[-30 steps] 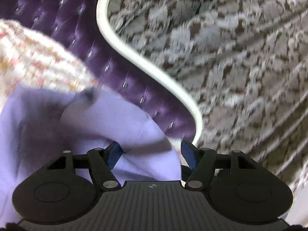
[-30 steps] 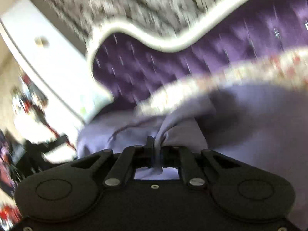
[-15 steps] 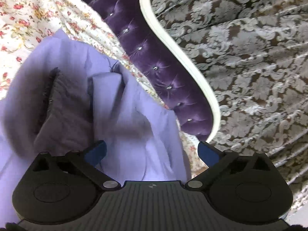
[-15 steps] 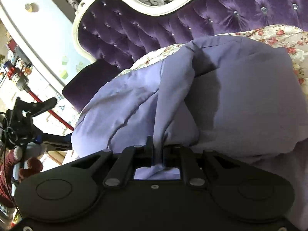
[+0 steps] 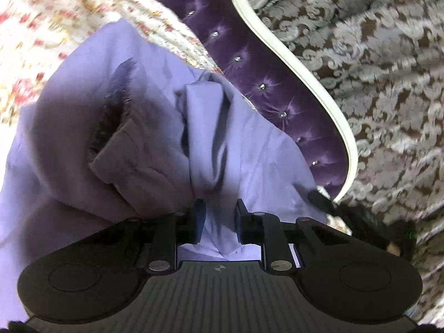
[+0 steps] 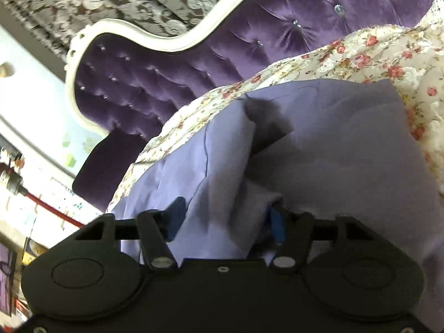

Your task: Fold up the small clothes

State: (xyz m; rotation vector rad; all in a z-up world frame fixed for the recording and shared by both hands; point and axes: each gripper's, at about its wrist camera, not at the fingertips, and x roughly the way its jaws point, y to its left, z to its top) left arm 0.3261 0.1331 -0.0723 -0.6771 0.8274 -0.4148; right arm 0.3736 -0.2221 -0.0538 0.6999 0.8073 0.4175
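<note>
A: Where's the garment [image 5: 155, 116]?

B: On the bed, lying rumpled over the floral sheet [image 5: 41, 22]. It's lavender, with a dark, fuzzy-edged opening toward the upper left in the left wrist view. A raised fold of it runs down the middle toward the left gripper [image 5: 216, 216].

A: And that gripper's jaws?

B: Drawn near each other, with the fold of cloth bunched between the blue pads [image 5: 198, 216]. A narrow gap shows between them, so whether they truly pinch the cloth I cannot tell.

A: The right gripper [image 6: 226, 216]?

B: Its jaws stand spread wide. The garment [image 6: 333, 144] bulges up between them, a thick roll of fabric filling the gap; the blue pads [image 6: 174, 211] sit on either side of it, and I cannot tell whether they touch it.

A: What's around?

B: A purple tufted headboard [image 5: 263, 77] with a white curved frame [image 5: 313, 80] just behind the bed, and damask wallpaper [image 5: 374, 55] behind that. In the right wrist view the sheet [image 6: 374, 55] shows past the garment's far edge, with the headboard [image 6: 249, 41] beyond.
</note>
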